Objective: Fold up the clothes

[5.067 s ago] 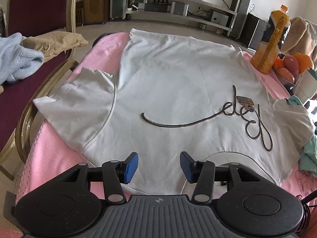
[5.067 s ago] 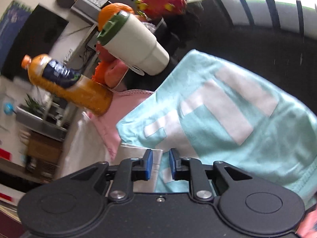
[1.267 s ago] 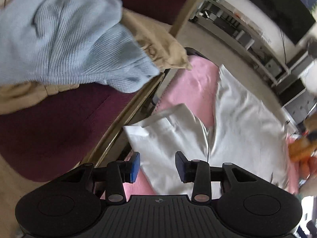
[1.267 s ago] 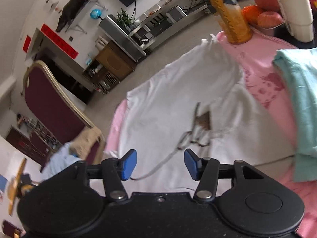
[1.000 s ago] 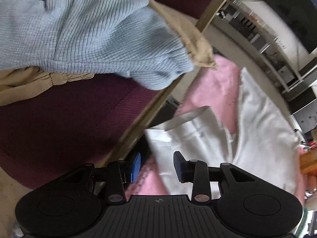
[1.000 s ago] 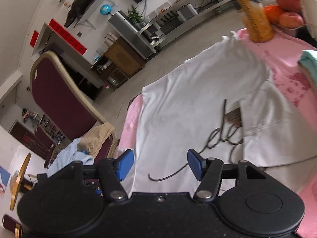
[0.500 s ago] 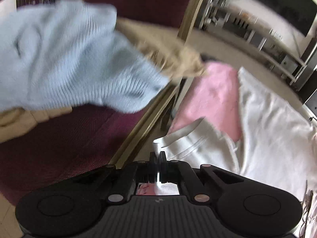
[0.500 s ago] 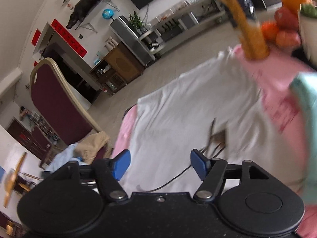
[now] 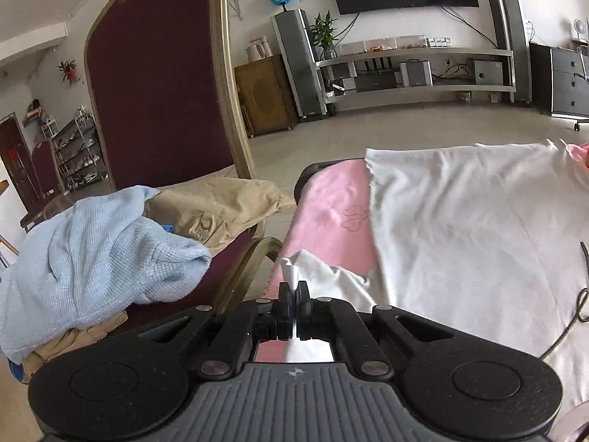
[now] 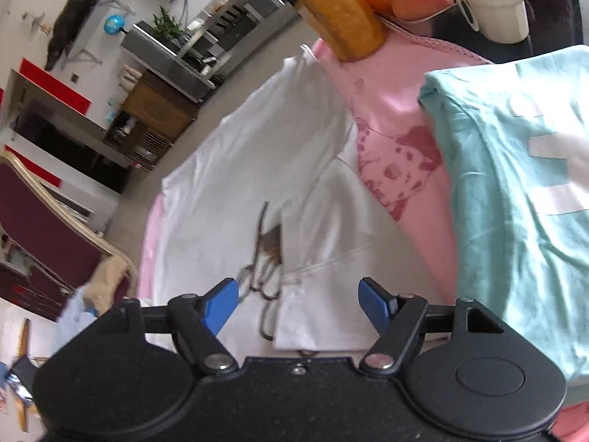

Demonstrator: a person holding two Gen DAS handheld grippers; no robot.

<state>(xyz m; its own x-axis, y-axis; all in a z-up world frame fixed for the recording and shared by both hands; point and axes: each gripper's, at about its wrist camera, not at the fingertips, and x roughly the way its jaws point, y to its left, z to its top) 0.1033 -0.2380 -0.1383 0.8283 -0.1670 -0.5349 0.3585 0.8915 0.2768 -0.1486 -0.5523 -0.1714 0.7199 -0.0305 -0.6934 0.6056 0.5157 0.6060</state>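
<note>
My left gripper [image 9: 293, 296] pinches the left sleeve [image 9: 324, 276] of the white T-shirt [image 9: 471, 221] on the pink tabletop [image 9: 331, 202]; shirt body lies to its right. Right gripper [image 10: 298, 304] fingers are opening over the folded right sleeve [image 10: 331, 243], touching nothing.

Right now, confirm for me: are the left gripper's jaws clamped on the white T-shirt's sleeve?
Yes, the left gripper has its jaws shut on a pinch of the white T-shirt's sleeve, which sticks up between them.
</note>
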